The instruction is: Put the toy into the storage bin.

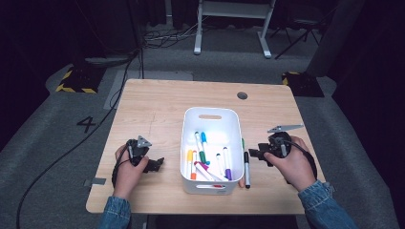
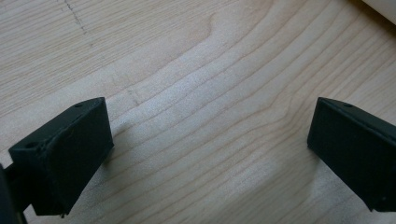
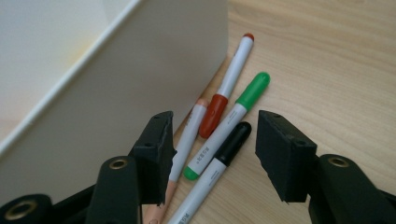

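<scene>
I have the right gripper [image 3: 212,158] spread wide with nothing held, straddling the black-capped marker [image 3: 212,163] that lies on the bench [image 1: 153,100] beside the white bin [image 1: 187,157], alongside a green-capped marker [image 3: 229,123] and an orange one [image 3: 224,88]. It looks light, stiff and round with smooth, slippery plastic, so I judge a grip across the white barrel just behind the cap safest, since it could roll against its neighbours. The left gripper [image 2: 210,154] rests open and empty over bare woodgrain.
</scene>
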`<state>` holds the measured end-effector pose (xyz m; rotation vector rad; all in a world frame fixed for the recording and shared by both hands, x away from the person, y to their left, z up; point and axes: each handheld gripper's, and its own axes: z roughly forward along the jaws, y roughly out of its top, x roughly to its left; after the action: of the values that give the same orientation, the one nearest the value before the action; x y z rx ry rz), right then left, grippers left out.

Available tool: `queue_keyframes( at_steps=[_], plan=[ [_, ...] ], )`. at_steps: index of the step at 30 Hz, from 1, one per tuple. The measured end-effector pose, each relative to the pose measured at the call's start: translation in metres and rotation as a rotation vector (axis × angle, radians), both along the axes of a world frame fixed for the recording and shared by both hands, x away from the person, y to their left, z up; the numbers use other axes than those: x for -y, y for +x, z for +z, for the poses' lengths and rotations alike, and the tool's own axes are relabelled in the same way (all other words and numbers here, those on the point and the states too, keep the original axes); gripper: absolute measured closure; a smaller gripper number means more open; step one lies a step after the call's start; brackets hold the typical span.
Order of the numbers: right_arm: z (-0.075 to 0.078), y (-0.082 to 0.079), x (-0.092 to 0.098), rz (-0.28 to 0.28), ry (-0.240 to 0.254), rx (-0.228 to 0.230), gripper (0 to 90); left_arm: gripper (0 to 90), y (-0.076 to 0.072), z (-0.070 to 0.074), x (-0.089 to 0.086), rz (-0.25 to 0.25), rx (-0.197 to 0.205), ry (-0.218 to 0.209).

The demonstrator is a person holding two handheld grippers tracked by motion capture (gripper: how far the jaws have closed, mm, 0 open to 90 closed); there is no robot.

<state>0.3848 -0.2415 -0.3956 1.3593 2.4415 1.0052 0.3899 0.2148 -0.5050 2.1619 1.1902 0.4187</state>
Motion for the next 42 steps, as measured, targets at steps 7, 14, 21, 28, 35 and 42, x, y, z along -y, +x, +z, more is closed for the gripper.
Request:
queue_keyframes(
  at_steps=[7, 14, 21, 28, 35, 42],
  plan=[
    [-0.024, 0.002, -0.005, 0.014, -0.034, -0.045, 49.1, 0.2, 0.0, 0.0, 0.0, 0.001, 0.001, 0.002],
    [-0.043, 0.005, -0.007, 0.013, -0.053, -0.084, 49.9, 0.1, 0.0, 0.0, 0.0, 0.001, 0.002, 0.003],
    [-0.06, 0.005, -0.008, 0.016, -0.073, -0.117, 50.6, 0.2, 0.0, 0.0, 0.0, 0.001, 0.002, 0.003],
    [-0.069, 0.005, -0.009, 0.008, -0.092, -0.145, 52.9, 0.1, 0.0, 0.0, 0.0, 0.0, 0.002, 0.002],
    [-0.071, 0.006, -0.002, 0.006, -0.138, -0.171, 64.3, 0.2, 0.0, 0.0, 0.0, 0.001, 0.002, 0.0],
    [-0.071, 0.007, 0.011, -0.095, -0.204, -0.211, 76.3, 0.1, 0.0, 0.0, 0.0, -0.001, 0.001, 0.001]
  ],
)
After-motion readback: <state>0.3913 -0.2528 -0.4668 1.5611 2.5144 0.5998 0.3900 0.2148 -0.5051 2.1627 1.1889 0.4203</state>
